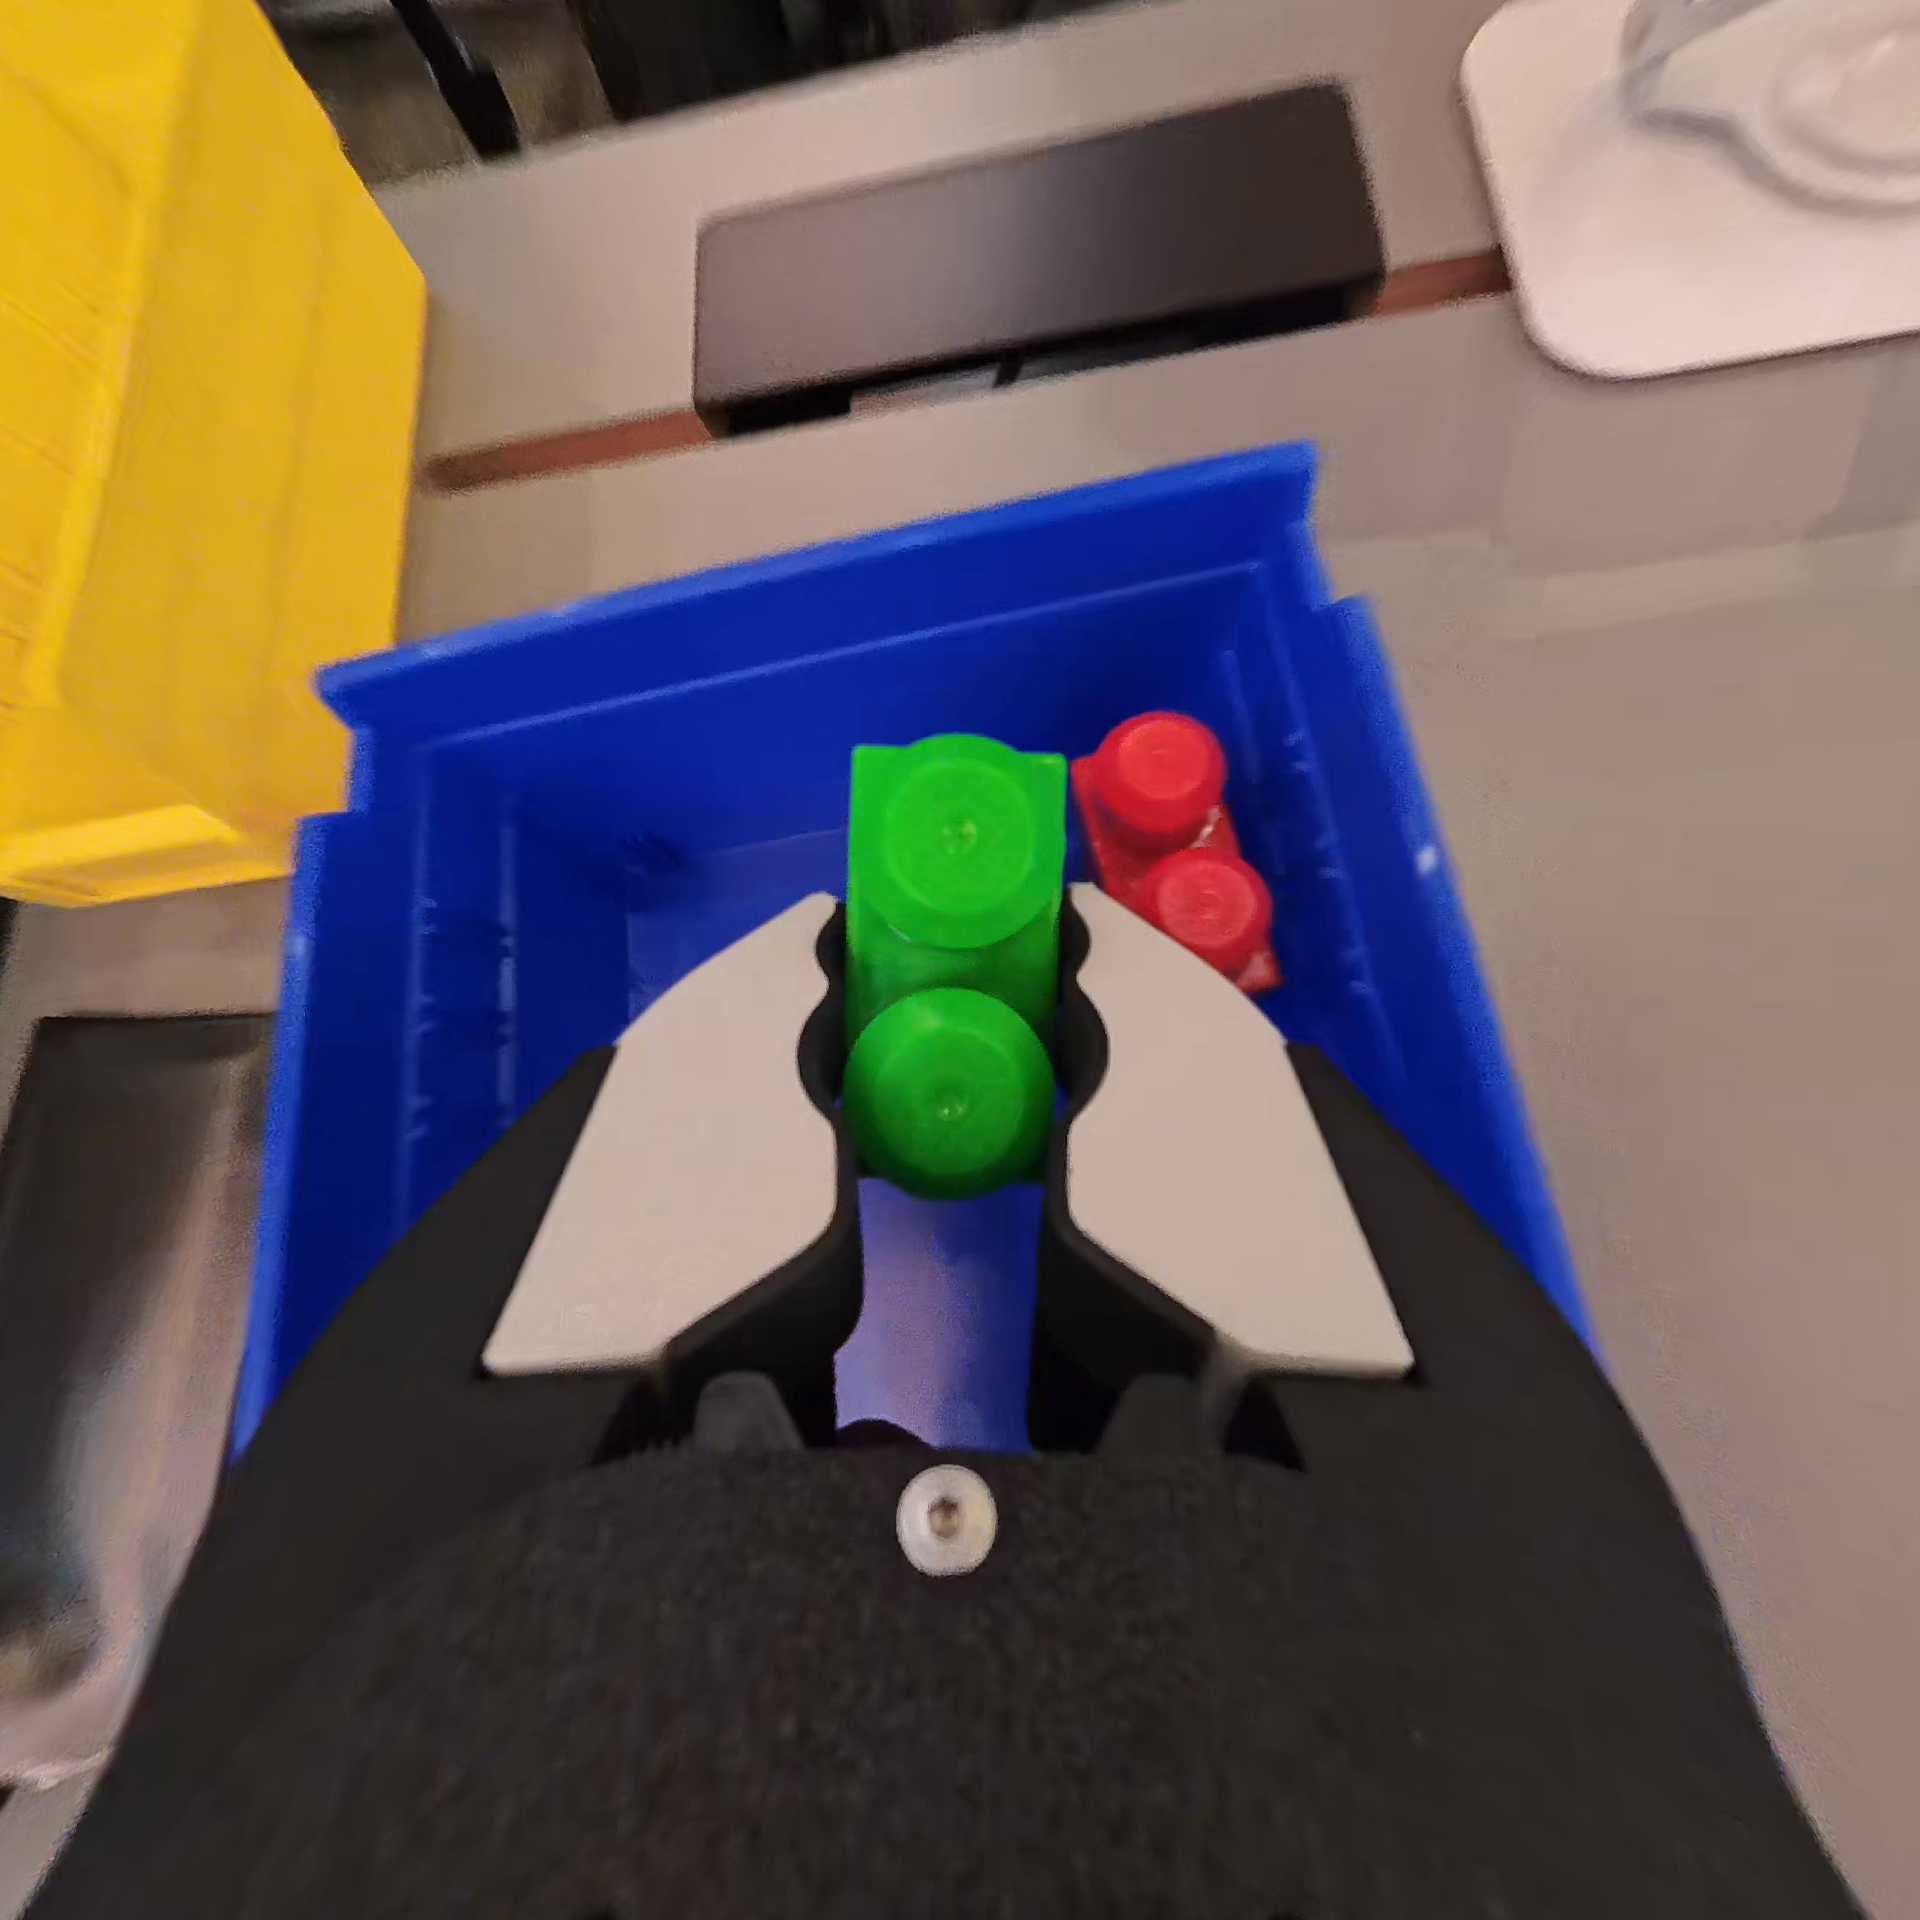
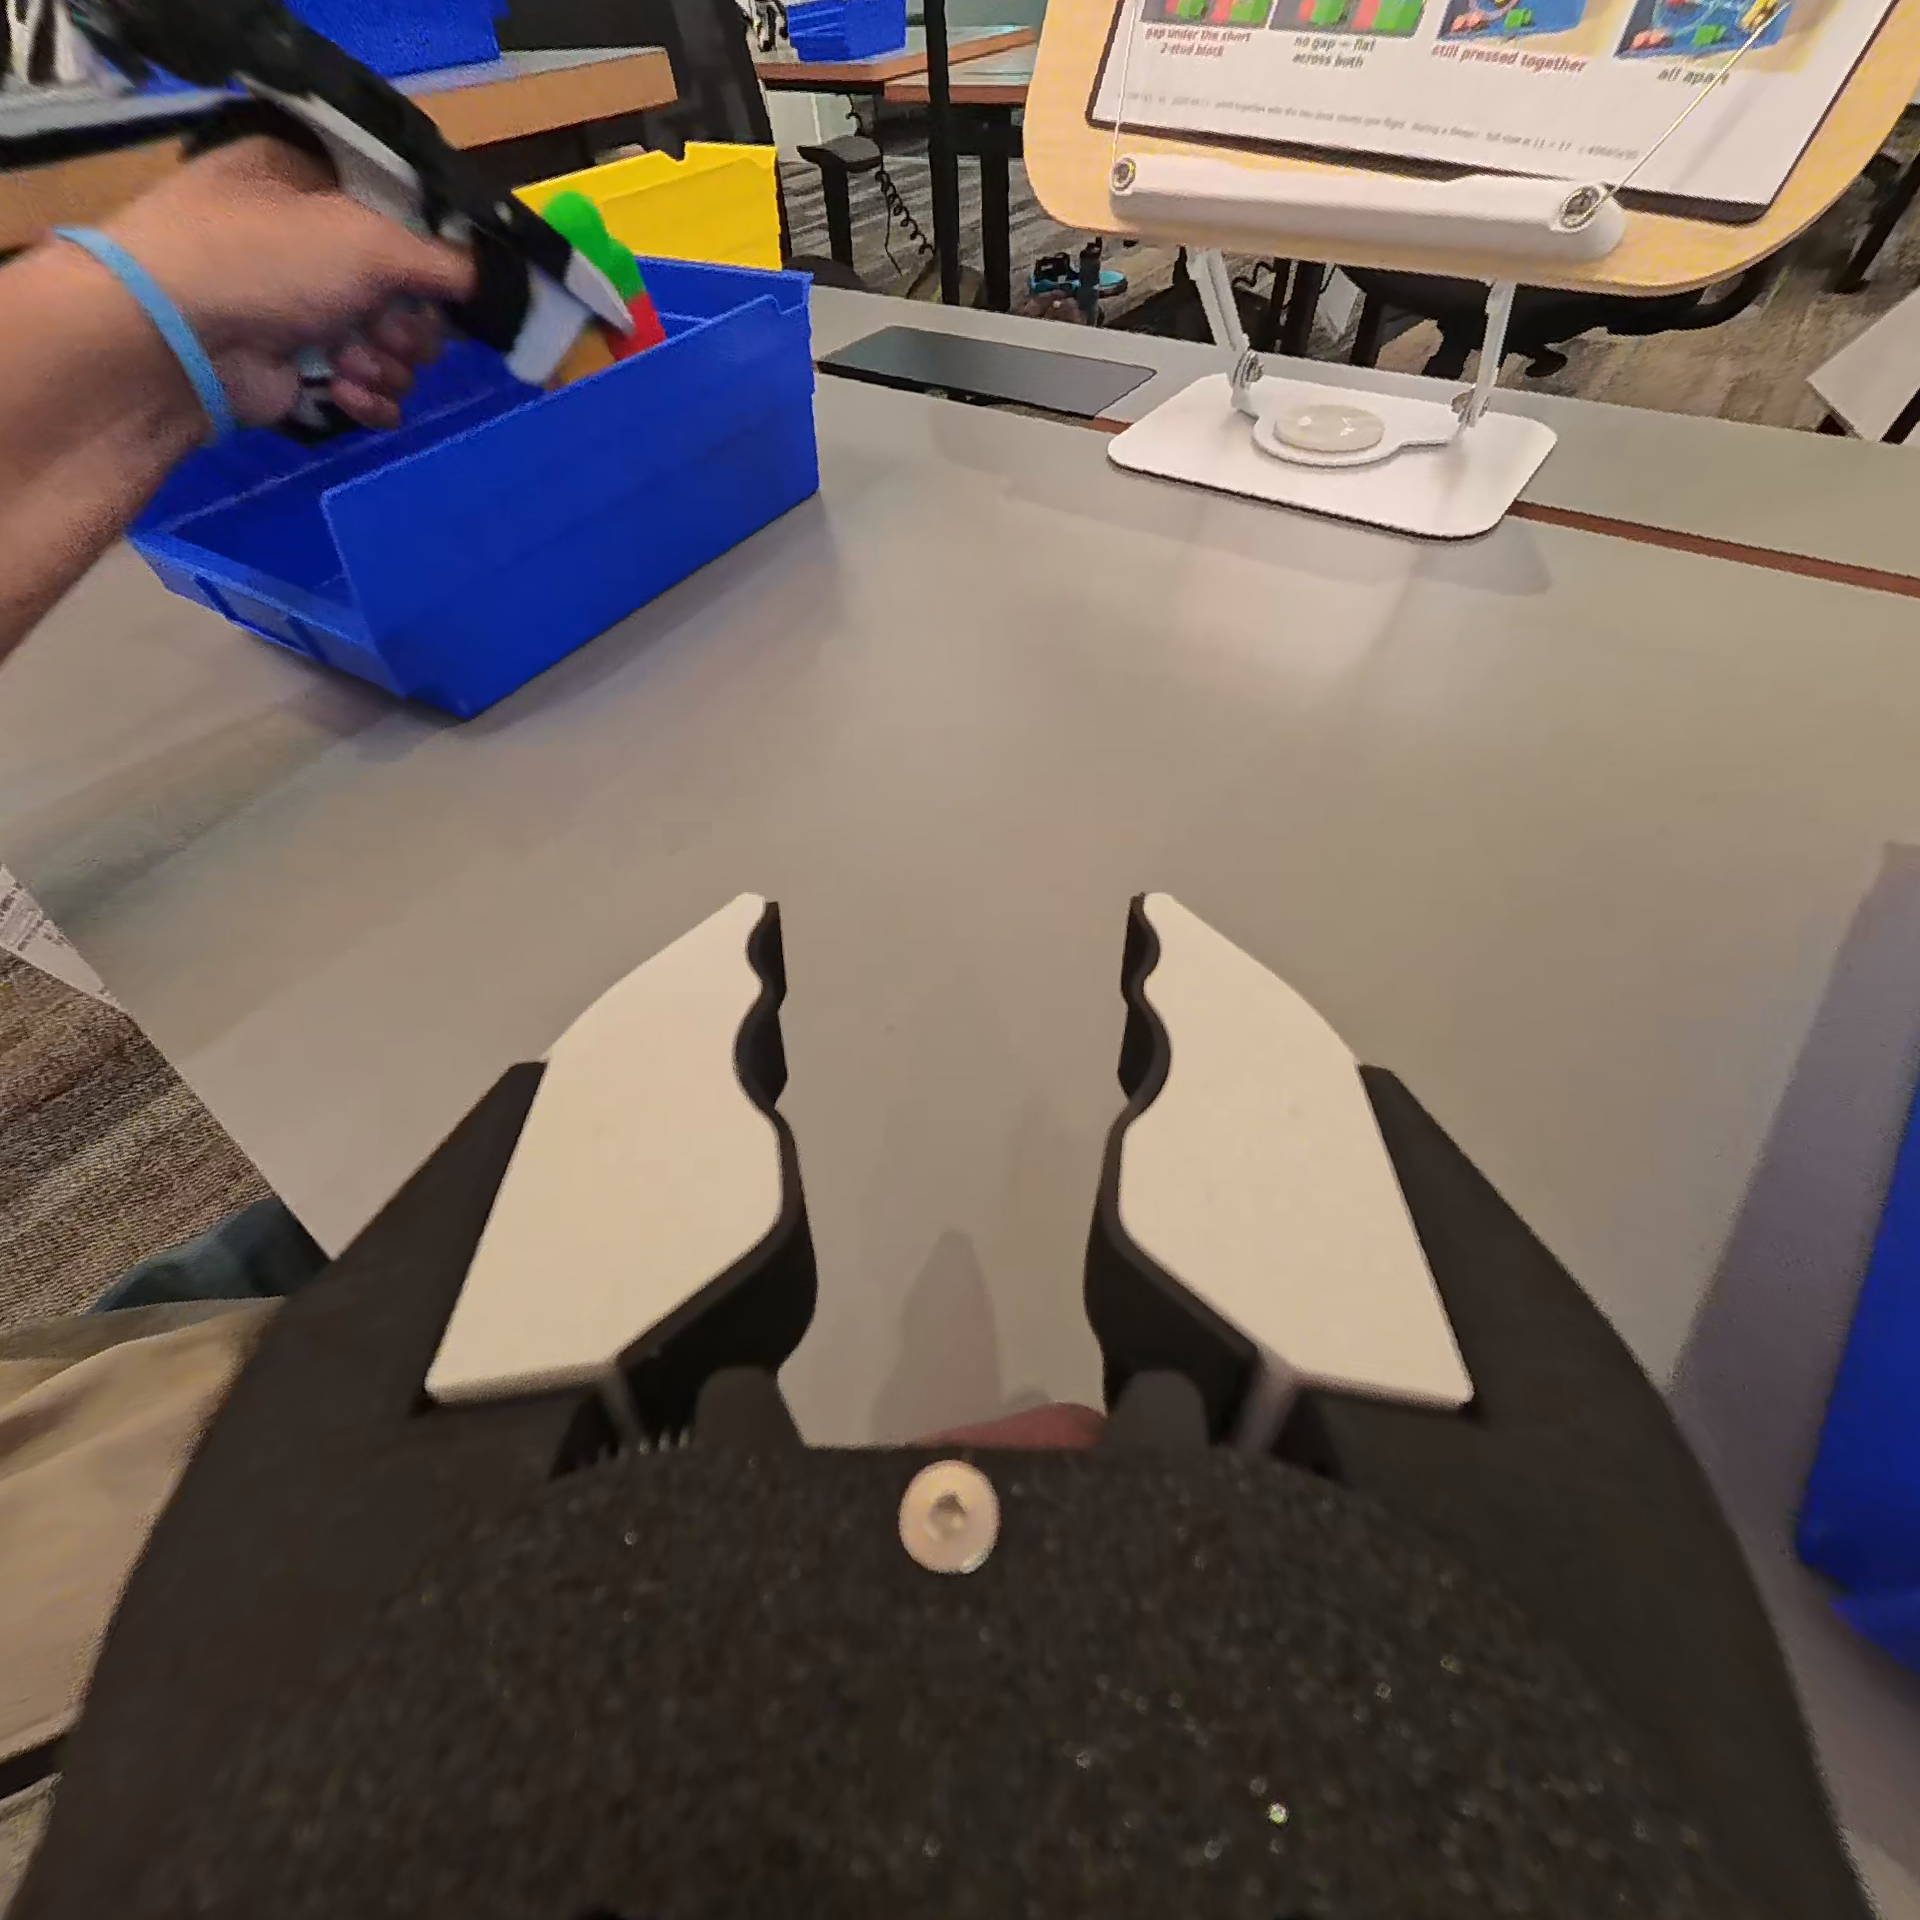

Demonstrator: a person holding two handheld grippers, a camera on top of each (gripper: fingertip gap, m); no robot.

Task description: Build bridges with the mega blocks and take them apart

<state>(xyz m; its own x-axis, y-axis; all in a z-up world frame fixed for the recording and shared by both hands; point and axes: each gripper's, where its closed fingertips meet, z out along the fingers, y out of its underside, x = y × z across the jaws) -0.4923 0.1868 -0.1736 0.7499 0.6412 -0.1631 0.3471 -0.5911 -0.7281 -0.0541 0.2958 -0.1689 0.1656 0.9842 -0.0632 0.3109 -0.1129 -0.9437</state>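
My left gripper [image 1: 951, 914] is shut on a green two-stud mega block [image 1: 951, 935] and holds it over the blue bin [image 1: 790, 613]. A red two-stud block [image 1: 1179, 847] lies in the bin's far right corner. In the right wrist view the left gripper [image 2: 582, 301] shows at the far left above the same blue bin [image 2: 561, 551], with the green block [image 2: 592, 239] in its jaws and red and orange blocks just below it. My right gripper [image 2: 951, 914] is open and empty over the grey table [image 2: 1143, 727].
A yellow bin [image 1: 156, 468] stands left of the blue bin, also visible in the right wrist view [image 2: 686, 203]. A white stand [image 2: 1340, 457] holding an instruction board is at the back right. A black plate [image 1: 1039, 249] lies in the table. Another blue object [image 2: 1870, 1403] is at the right edge. Across from one pair of fingers to the other is roughly 45 cm.
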